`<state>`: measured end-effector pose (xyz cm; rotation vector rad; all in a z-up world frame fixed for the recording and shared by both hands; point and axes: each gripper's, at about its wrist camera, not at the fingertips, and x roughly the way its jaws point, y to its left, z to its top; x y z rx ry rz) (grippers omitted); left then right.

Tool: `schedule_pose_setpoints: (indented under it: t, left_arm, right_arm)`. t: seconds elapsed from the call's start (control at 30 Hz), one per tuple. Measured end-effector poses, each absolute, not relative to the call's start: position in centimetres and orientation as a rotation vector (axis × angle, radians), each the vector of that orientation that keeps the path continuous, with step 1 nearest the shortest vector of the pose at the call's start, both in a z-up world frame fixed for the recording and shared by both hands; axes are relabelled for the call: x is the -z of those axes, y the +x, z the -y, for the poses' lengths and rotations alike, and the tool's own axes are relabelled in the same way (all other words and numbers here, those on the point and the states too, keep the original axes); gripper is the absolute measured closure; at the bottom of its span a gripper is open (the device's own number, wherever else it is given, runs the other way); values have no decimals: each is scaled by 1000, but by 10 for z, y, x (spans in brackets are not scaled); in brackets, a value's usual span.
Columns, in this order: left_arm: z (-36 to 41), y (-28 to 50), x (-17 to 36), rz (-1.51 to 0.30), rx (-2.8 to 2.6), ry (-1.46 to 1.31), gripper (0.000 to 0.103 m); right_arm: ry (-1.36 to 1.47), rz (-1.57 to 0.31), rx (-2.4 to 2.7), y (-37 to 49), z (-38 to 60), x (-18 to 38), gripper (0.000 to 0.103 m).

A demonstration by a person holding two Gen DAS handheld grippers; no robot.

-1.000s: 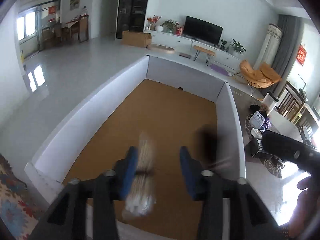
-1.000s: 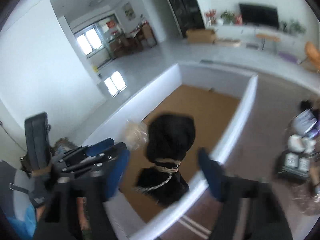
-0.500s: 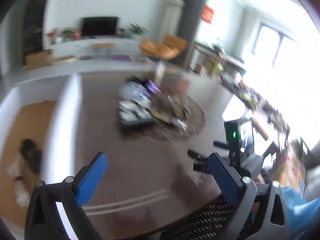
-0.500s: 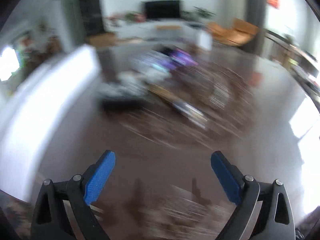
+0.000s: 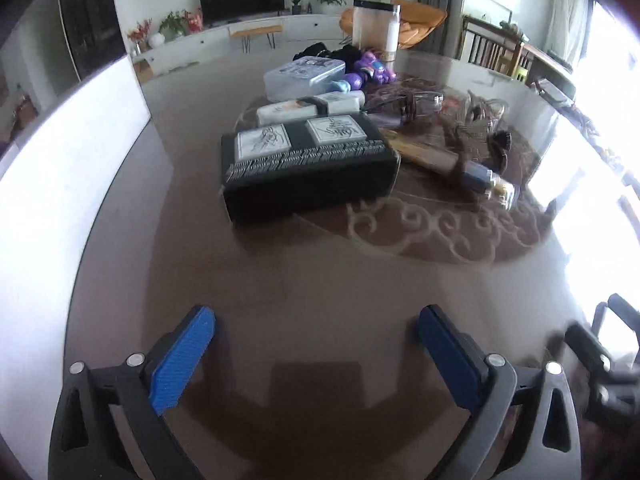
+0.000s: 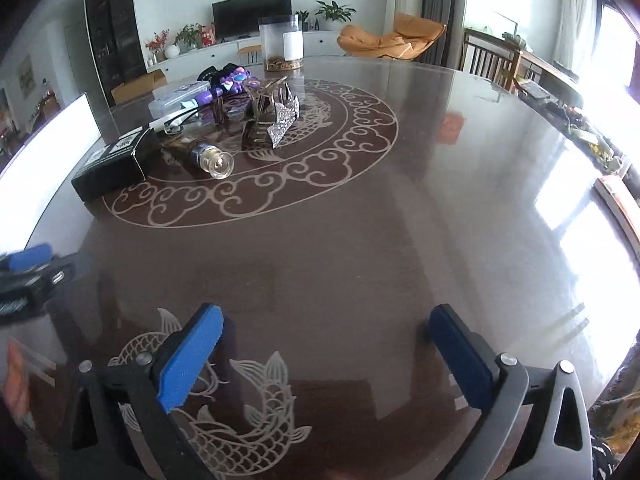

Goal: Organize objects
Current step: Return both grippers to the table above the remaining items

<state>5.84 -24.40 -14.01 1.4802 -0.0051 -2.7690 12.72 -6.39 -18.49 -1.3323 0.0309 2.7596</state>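
My left gripper (image 5: 316, 328) is open and empty over the dark round table (image 5: 320, 280), short of a black box (image 5: 308, 164). Behind the box lie a white tube (image 5: 308, 106), a clear plastic case (image 5: 304, 76), purple toys (image 5: 370, 70) and a glass bottle (image 5: 484, 180). My right gripper (image 6: 326, 328) is open and empty above the table's fish pattern (image 6: 248, 420). In the right wrist view the black box (image 6: 112, 164), the glass bottle (image 6: 212, 160) and hair claw clips (image 6: 272, 116) lie far ahead to the left.
A white box wall (image 5: 60, 168) stands along the table's left side. A tall clear jar (image 6: 282, 42) stands at the table's far edge. The left gripper's blue pad (image 6: 28, 256) shows at the left edge of the right wrist view.
Both grippers let go of their items over the white box, a pale bundle and a black pouch, then swung right to the round table. Both now face the pile of objects, open and empty.
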Motion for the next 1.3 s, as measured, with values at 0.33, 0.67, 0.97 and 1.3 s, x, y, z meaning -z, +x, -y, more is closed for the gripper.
schedule_pose_setpoints:
  t: [0.33,0.67,0.97,1.3]
  left_arm:
    - [234,38,142,-39,2776,1411,0]
    - [233,38,144,-40,2775,1410,0]
    - [234,38,146,-41,2774,1410,0]
    - [233,38,146,-41,2774,1412,0]
  right_arm:
    - [-1313,-20,-2789,134,61,181,0]
    - [-1302,-19,-2793,132,59,181,0]
    - [-1294,-23,-2801,133,58,180,0]
    - [-1287,-36,-2818,133,57,181,0]
